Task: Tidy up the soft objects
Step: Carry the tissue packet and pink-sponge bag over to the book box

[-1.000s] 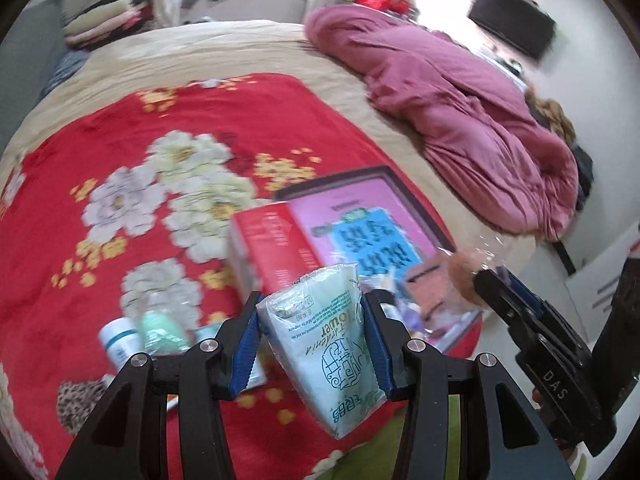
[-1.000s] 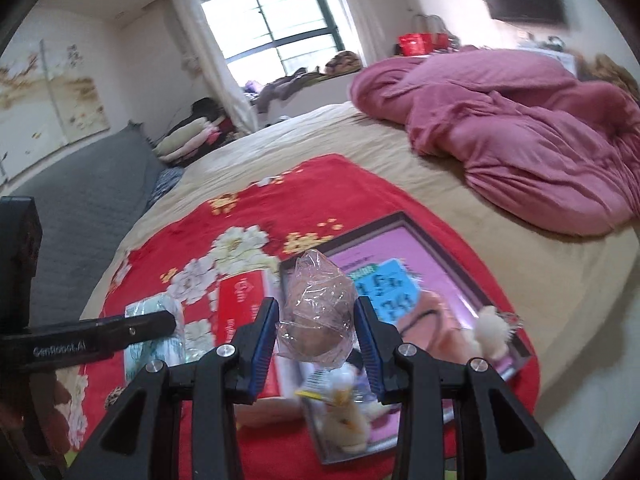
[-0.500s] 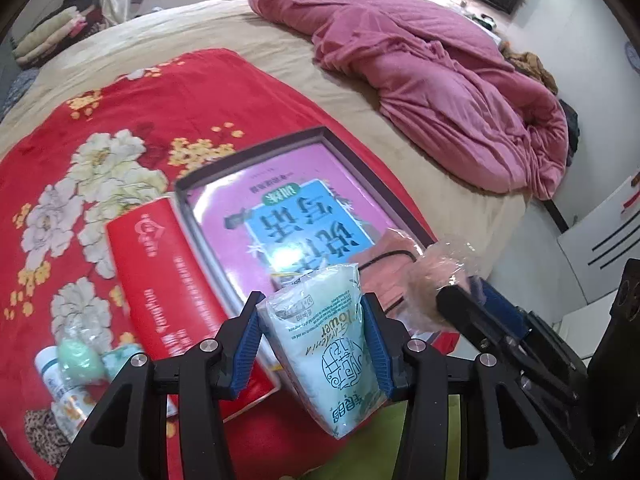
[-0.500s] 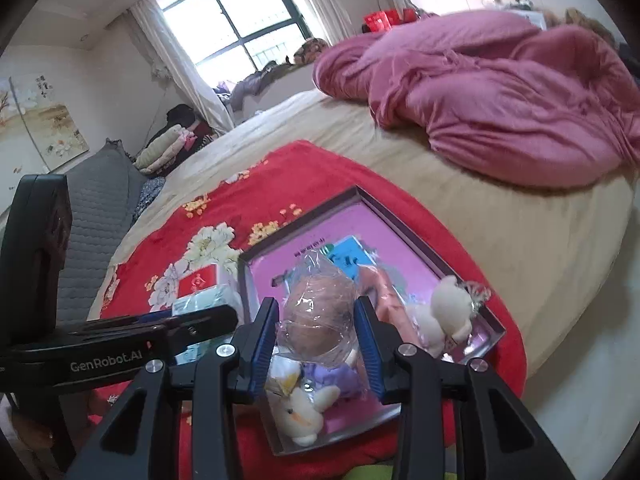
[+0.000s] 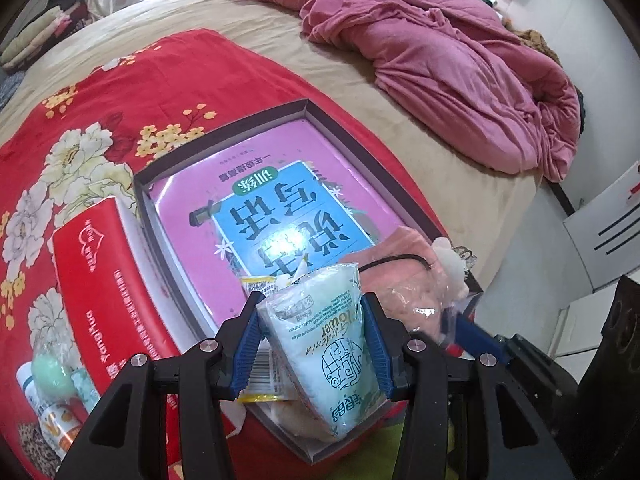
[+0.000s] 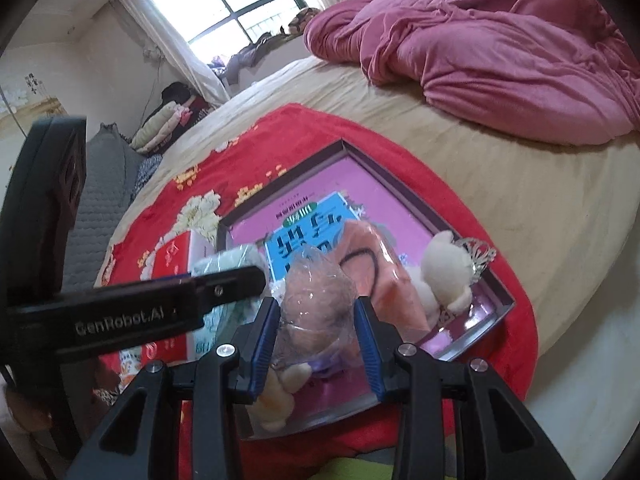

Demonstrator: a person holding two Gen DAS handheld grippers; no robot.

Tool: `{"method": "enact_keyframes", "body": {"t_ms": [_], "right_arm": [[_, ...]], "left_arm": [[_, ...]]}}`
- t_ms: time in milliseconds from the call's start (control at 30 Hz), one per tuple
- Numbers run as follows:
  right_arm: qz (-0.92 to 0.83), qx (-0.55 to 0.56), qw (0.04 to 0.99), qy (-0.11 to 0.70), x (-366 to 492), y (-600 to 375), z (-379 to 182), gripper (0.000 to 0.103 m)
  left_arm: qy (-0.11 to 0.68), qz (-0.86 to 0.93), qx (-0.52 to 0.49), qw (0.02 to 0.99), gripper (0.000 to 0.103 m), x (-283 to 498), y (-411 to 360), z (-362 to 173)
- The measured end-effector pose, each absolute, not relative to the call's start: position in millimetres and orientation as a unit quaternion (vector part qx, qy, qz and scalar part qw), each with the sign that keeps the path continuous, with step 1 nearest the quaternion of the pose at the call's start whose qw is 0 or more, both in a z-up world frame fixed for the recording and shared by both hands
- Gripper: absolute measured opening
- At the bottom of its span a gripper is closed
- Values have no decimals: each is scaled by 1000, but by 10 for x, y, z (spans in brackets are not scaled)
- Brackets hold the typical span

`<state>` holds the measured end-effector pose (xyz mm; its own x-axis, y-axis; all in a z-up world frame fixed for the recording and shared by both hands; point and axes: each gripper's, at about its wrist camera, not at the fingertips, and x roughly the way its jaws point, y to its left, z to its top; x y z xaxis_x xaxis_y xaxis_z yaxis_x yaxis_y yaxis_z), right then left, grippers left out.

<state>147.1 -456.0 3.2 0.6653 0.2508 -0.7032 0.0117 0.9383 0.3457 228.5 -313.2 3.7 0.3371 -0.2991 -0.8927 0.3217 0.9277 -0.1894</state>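
My left gripper (image 5: pixel 310 320) is shut on a pale green tissue pack (image 5: pixel 332 360), held over the near end of a shallow dark-rimmed box (image 5: pixel 224 136) on the bed. A pink and blue book (image 5: pixel 280 216) lies flat in the box. My right gripper (image 6: pixel 316 312) is shut on a brown soft ball in clear wrap (image 6: pixel 316 296), just above the box's near end. A white plush toy (image 6: pixel 444 268), a pink soft pack (image 6: pixel 380 264) and a small cream plush (image 6: pixel 276 400) lie in the box. The left gripper's finger (image 6: pixel 200 292) crosses the right wrist view.
A red tissue box (image 5: pixel 96 280) lies beside the dark-rimmed box on the red floral blanket (image 5: pixel 80 100). Small bottles and a green ball (image 5: pixel 48 376) sit at the near left. A crumpled pink quilt (image 5: pixel 440 60) covers the far side of the bed. A white cabinet (image 5: pixel 608 232) stands right.
Both grippers have come down and over the box with their loads still held. The left one shifted from above the red tissue box to the dark-rimmed box's near end.
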Motion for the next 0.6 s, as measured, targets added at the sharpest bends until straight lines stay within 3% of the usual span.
{"method": "enact_keyframes", "body": {"t_ms": [600], "right_arm": [[61, 116, 888, 441, 1520, -4408, -196, 39]], "left_arm": [[562, -180, 12, 807, 50, 2477, -3189, -242]]}}
